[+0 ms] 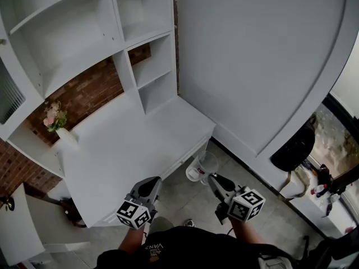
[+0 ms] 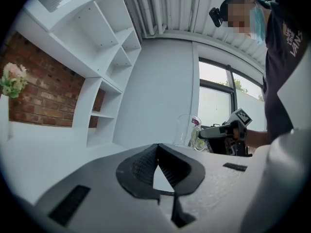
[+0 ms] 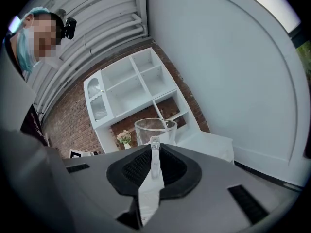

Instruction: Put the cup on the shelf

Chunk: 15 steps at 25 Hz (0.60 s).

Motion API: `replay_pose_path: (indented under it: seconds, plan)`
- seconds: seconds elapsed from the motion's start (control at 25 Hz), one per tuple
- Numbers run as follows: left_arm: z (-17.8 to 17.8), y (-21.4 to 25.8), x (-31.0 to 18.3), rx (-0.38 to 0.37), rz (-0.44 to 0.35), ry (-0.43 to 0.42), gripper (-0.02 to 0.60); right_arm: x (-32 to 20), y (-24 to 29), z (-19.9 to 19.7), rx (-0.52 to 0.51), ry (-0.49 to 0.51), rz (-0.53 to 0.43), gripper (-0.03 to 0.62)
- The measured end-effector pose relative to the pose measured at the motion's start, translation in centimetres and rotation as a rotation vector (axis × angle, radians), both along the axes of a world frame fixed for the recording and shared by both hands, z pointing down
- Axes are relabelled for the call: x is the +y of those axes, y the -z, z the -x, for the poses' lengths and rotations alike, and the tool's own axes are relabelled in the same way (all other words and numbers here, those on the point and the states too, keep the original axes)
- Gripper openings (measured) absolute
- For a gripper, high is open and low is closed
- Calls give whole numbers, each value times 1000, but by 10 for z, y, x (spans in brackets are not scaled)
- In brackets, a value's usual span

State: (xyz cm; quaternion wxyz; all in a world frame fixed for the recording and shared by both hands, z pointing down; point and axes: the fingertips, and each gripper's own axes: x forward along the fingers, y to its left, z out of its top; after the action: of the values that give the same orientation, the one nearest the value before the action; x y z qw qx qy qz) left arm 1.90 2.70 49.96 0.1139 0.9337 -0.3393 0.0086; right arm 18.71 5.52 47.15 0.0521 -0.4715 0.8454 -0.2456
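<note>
A clear glass cup (image 1: 203,166) hangs in the air off the front right corner of the white desk (image 1: 129,144). My right gripper (image 1: 215,180) is shut on its handle; in the right gripper view the handle (image 3: 155,155) sits pinched between the jaws with the cup (image 3: 155,130) beyond. The left gripper view shows the same cup (image 2: 188,130) at the right. My left gripper (image 1: 150,187) hovers at the desk's front edge, shut with nothing in it. White shelves (image 1: 151,66) rise at the back of the desk.
A white vase with pink flowers (image 1: 58,123) stands at the desk's back left. A brick wall (image 1: 90,91) shows behind the shelf unit. A white curved wall panel (image 1: 263,55) stands to the right. A black chair (image 1: 294,147) and clutter sit on the floor at far right.
</note>
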Motion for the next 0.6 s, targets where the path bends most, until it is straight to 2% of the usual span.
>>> replay_pose_path:
  seconds: [0.2, 0.6]
  plan:
    - [13, -8, -14, 9, 9, 13, 8, -16, -9, 11, -20, -2, 26, 41]
    - [65, 5, -82, 30, -16, -37, 8, -77, -1, 61, -12, -76, 9, 41]
